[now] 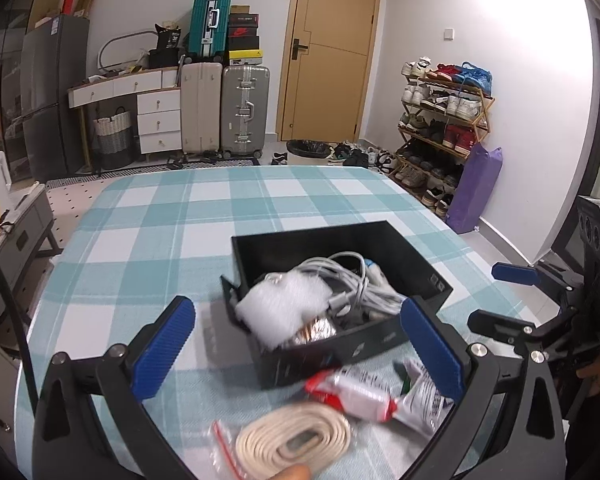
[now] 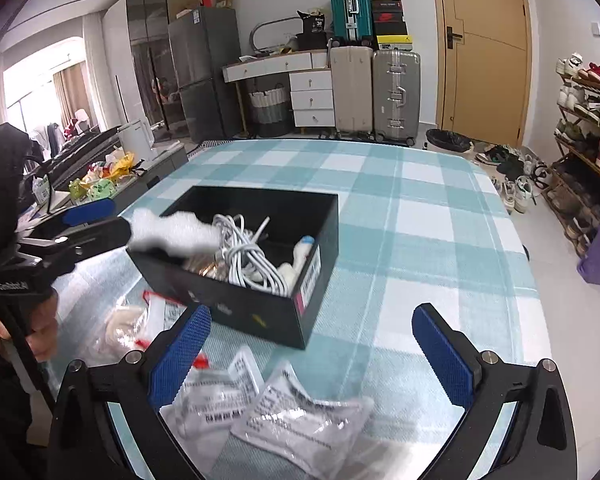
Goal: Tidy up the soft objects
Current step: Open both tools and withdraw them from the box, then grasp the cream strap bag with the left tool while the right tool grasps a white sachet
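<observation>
An open black box (image 1: 312, 232) sits on the teal-check bed. It holds white cables (image 1: 352, 280), a foil item (image 1: 318, 330) and a blurred white fluffy piece (image 1: 284, 312) at its near left corner. My left gripper (image 1: 296, 306) is open just in front of that corner, with nothing pressed between its pads. Under it lie a bagged coil of cream strap (image 1: 296, 440) and a red-and-white packet (image 1: 352, 394). My right gripper (image 2: 311, 312) is open near the box wall (image 2: 260, 312), above clear labelled bags (image 2: 300, 412). The fluffy piece (image 2: 172, 232) overhangs the box rim beside the left gripper (image 2: 108, 218).
The checked bed sheet (image 1: 228, 208) stretches beyond the box. On the floor past it are suitcases (image 1: 244, 108), a black bin (image 1: 308, 148) and a door (image 1: 332, 52). A shoe rack (image 1: 440, 120) and purple bag (image 1: 476, 188) stand right; a low table (image 2: 112, 176) with clutter stands left.
</observation>
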`<state>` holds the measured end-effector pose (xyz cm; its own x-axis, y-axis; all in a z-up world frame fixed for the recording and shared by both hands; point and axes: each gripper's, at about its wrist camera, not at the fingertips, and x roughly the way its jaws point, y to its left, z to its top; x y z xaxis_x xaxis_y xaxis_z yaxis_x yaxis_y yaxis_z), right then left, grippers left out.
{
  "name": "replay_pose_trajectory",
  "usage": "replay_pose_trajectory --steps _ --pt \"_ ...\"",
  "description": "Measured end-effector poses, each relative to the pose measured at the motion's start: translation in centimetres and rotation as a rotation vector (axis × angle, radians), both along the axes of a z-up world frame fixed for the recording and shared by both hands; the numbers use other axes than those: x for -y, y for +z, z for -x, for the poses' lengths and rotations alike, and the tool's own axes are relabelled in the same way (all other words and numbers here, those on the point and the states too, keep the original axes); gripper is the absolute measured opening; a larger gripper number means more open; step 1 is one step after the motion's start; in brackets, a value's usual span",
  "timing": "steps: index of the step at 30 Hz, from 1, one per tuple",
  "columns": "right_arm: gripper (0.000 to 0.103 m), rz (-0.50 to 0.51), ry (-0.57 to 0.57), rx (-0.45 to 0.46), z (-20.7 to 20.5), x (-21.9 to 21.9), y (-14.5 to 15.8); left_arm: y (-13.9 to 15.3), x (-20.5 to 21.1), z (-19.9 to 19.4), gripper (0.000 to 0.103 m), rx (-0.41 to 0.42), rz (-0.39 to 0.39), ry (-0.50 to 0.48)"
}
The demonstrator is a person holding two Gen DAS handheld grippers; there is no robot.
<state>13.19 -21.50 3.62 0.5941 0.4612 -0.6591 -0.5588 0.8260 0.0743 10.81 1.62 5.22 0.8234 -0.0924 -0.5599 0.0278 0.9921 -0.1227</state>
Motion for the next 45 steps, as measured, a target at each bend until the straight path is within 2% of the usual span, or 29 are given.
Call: replay_pose_trajectory --steps 9,17,27,35,45 --pt "0.102 0.021 0.008 -0.036 1.5 0.4 -0.6 -1.0 0.2 2.2 0.103 -0.019 -0.033 0.017" --pt "0.102 0.037 0.004 -0.090 1.2 0.7 -1.6 -3.5 0.8 3.2 0.103 -0.069 -0.082 0.032" --pt "0.102 0.070 0.032 -0.145 1.0 0.5 -3.1 -5.7 0.2 2.8 0.103 -0.132 -0.053 0.041" --pt "0.102 0.134 0.018 -0.201 0.6 -0.5 -5.3 -6.4 0.0 2.8 0.103 -0.155 -0.037 0.022" --pt "0.102 0.181 -0.019 -0.238 -0.2 -0.8 -6.4 -6.7 0.7 2.8 0.103 -0.167 -0.064 0.001"
